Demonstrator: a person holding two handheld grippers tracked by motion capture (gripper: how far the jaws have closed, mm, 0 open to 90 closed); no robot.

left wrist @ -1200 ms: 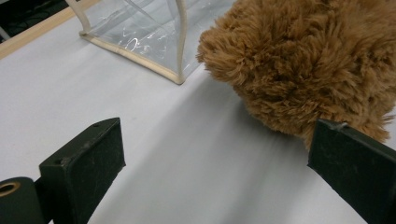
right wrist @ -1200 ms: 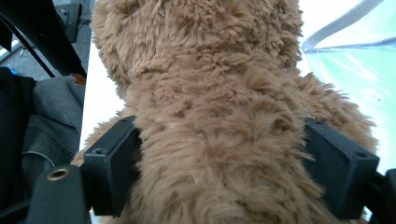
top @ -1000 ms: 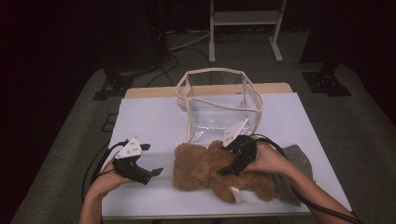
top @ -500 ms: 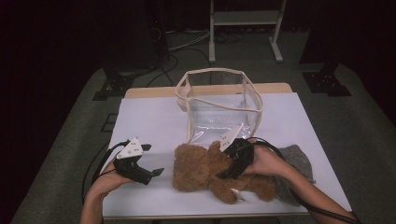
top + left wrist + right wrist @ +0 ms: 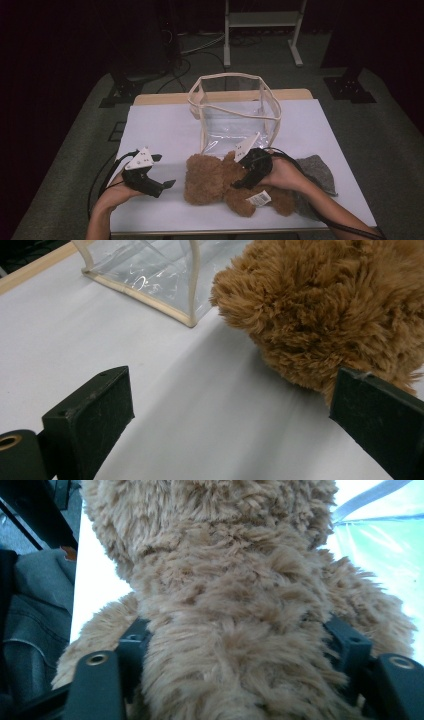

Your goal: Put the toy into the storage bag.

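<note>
- The right gripper [image 5: 246,176] has its jaws on either side of the brown teddy bear [image 5: 220,181]. In the right gripper view the plush [image 5: 225,630] bulges between the two black jaws, which have just been closing in on it and now press into the fur on both sides.
- The right hand [image 5: 285,174] wraps the gripper from behind; the forearm comes in from the lower right edge of the high view, angled towards the table's middle.
- The left gripper [image 5: 159,183] has wide-spread jaws with nothing between them. In the left gripper view bare white table [image 5: 200,405] lies between the jaws, the bear's fur [image 5: 325,315] just beside the right-hand jaw.
- The left hand [image 5: 120,190] holds its gripper low over the table, pointing towards the bear, near it but apart.
- The bear lies on the white table, near its front edge, just in front of the clear bag [image 5: 235,110], a paper tag [image 5: 258,199] showing on it.
- A grey cloth [image 5: 317,170] lies partly under the right forearm; its near part is hidden.
- The right jaw tips are buried in the fur, so their ends cannot be made out.
</note>
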